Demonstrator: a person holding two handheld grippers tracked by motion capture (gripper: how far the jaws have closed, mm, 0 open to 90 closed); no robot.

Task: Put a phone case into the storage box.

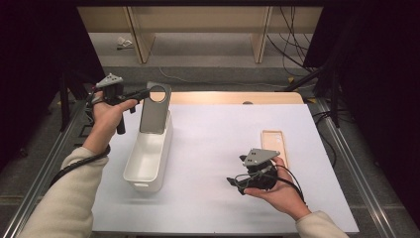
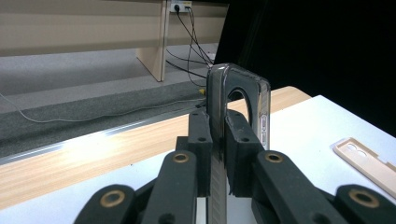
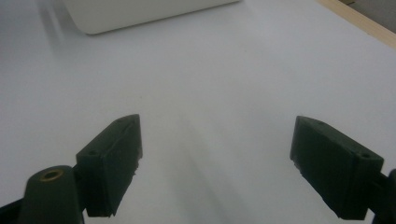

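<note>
- High view: the left claw (image 1: 141, 93) is clamped on a grey phone case (image 1: 155, 107), held upright over the far end of a white bin (image 1: 147, 158).
- The right claw (image 1: 234, 182) gapes wide, empty, low over the white desk (image 1: 213, 134).
- A beige case (image 1: 275, 145) lies flat nearby.

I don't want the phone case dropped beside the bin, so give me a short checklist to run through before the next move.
1. Left gripper shut on the grey phone case: ok, pads pinch its edge.
2. Case over the white bin: ok, its lower end sits at the bin's far end.
3. Case standing straight: cannot tell; it looks roughly upright.
4. Bin has room: ok, the inside looks bare.
5. Right gripper out of the way: ok, open above bare table.
6. Beige case clear of the path: ok, lying far to the right.
</note>
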